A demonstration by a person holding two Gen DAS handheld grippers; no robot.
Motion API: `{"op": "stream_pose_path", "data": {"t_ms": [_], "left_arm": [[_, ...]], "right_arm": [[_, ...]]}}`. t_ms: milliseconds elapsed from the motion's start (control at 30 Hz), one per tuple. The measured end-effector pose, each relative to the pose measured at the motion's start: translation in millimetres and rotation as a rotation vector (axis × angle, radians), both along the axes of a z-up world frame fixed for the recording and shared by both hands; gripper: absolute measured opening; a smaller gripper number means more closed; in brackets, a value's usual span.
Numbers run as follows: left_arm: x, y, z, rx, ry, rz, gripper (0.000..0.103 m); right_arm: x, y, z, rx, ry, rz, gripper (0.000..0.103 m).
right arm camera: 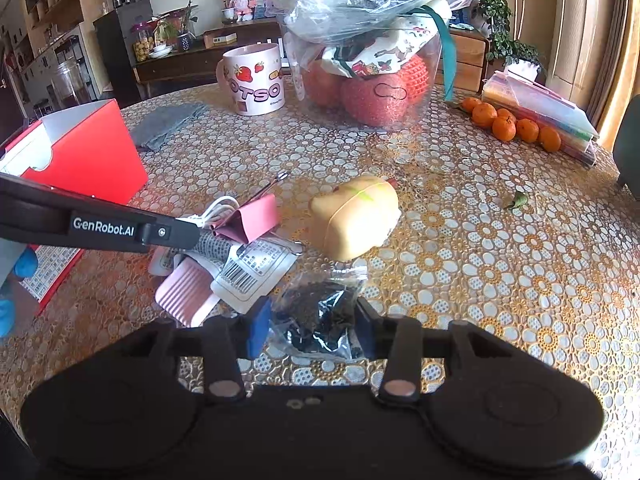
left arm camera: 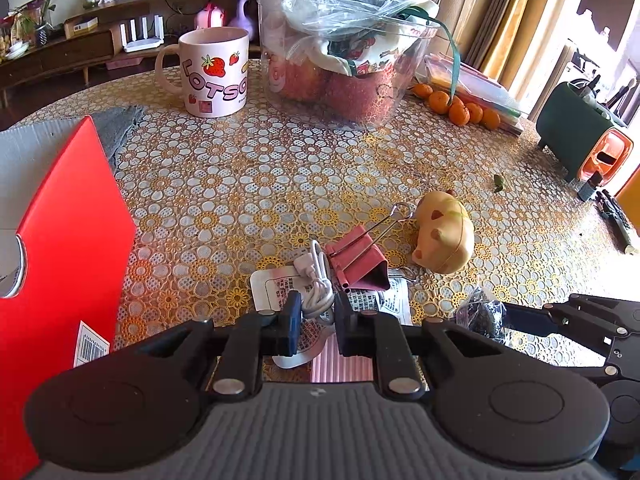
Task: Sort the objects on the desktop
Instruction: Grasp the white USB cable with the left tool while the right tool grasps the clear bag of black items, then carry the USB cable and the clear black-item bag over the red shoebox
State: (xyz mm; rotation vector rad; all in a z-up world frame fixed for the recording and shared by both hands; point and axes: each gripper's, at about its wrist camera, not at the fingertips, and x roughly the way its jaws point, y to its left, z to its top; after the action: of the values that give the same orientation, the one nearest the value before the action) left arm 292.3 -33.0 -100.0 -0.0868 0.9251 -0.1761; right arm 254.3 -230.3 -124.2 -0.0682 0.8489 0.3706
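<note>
A pile of small items lies on the flowered tablecloth point(left arm camera: 248, 184). My left gripper point(left arm camera: 316, 314) has its fingers close on either side of a coiled white cable point(left arm camera: 318, 284) lying on a labelled packet point(left arm camera: 276, 288), beside a pink binder clip point(left arm camera: 358, 258) and a pink ribbed case point(right arm camera: 188, 296). A yellow capybara toy point(left arm camera: 444, 236) lies to the right. My right gripper point(right arm camera: 310, 326) has its fingers around a clear bag of dark bits point(right arm camera: 316, 316), pads near its sides. The left gripper's arm point(right arm camera: 100, 226) crosses the right wrist view.
A red box point(left arm camera: 68, 248) stands open at the left, also in the right wrist view point(right arm camera: 92, 152). A pink strawberry mug point(left arm camera: 212, 72), a clear bag of fruit point(left arm camera: 344, 48), several tangerines point(left arm camera: 460, 108), a grey cloth point(right arm camera: 166, 124) and a green device point(left arm camera: 580, 140) stand farther back.
</note>
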Motion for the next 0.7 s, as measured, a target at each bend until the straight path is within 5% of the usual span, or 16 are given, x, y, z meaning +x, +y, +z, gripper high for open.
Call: {"op": "stream_pose_path", "data": {"t_ms": [700], "left_arm": [[-62.7, 14.9, 34.9, -0.059, -0.029, -0.009, 0.015]], "right_arm": [[-53.7, 5.3, 45.8, -0.027, -0.03, 0.04, 0.041]]}}
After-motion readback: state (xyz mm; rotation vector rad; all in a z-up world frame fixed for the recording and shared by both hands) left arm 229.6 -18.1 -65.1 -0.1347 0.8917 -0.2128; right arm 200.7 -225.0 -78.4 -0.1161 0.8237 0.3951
